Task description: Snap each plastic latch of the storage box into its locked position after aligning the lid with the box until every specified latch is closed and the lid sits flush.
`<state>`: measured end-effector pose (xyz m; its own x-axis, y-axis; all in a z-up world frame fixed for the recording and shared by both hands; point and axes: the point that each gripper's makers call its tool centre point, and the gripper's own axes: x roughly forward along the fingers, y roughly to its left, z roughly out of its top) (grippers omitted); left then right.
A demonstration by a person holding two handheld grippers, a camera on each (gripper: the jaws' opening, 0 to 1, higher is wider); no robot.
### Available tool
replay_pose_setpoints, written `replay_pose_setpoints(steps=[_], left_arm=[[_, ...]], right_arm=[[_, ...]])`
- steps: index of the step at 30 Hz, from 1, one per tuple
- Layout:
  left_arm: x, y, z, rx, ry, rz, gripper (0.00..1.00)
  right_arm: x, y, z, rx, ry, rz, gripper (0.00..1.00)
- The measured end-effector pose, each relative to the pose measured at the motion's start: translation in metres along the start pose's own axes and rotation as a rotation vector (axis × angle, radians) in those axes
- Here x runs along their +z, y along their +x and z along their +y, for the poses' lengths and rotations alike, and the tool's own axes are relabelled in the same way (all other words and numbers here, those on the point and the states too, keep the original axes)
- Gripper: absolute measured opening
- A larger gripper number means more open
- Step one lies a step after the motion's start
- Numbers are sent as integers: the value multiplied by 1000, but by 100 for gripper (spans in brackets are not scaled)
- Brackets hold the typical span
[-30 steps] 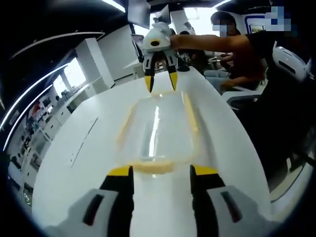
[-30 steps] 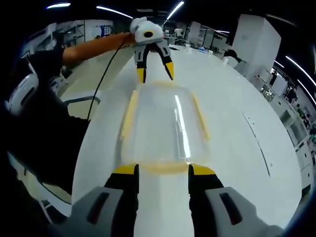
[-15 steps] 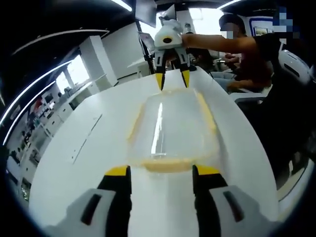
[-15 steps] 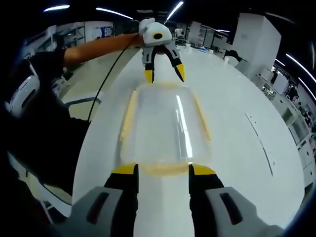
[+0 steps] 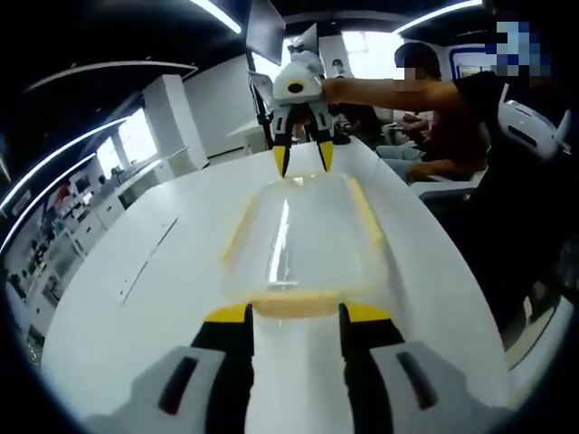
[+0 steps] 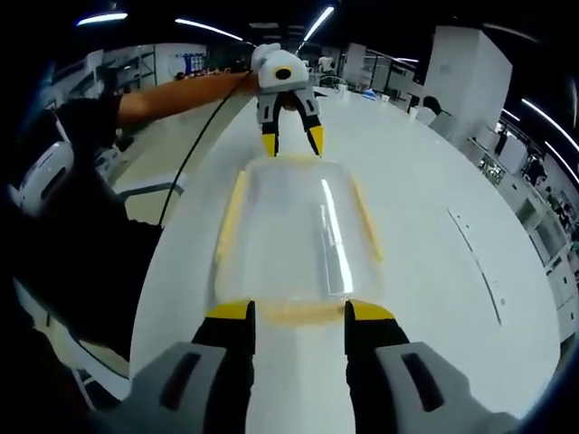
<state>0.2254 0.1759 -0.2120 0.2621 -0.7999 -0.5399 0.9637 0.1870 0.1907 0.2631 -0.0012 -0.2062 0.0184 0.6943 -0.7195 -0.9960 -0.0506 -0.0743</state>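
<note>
A clear storage box (image 5: 298, 240) with a transparent lid (image 6: 294, 231) and pale yellow latches lies lengthwise on the long white table (image 5: 136, 271), between the two grippers, which face each other from its two short ends. In the left gripper view the left gripper (image 5: 294, 312) stands with its jaws parted, their yellow tips straddling the near end latch (image 5: 294, 303) and just beside it; whether they touch it I cannot tell. At the far end the right gripper (image 5: 301, 155), held by a person's hand, points its yellow tips down at the opposite end of the box, jaws apart and holding nothing. The right gripper view mirrors this: its own jaws sit spread at either side of its near end latch (image 6: 298, 312), and the left gripper (image 6: 289, 143) hangs over the far end with tips splayed. The yellow side latches (image 6: 231, 217) run along both long edges. The lid appears seated evenly, so the step in hand is likely pressing the end latches home. To do it well, each gripper should bear on the middle of its latch, push inward and down toward the box wall, and work against the other so the light box does not slide or tip; afterwards check that each latch lies flat before moving to the long sides.
</note>
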Motion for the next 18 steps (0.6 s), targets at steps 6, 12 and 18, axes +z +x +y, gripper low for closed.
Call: replay_pose_setpoints(steps=[6,12,18], left_arm=[[0,0,0,0,-14,-11,36],[0,-1,-3,-7,-26,-11,38],[-3,-8,8,-10,-38,-8,38]], right_arm=[[1,1,4,1,-2,-19,38],[1,2,4,3,-4,-20,38],[1,3,8,6,-7,-23,37]])
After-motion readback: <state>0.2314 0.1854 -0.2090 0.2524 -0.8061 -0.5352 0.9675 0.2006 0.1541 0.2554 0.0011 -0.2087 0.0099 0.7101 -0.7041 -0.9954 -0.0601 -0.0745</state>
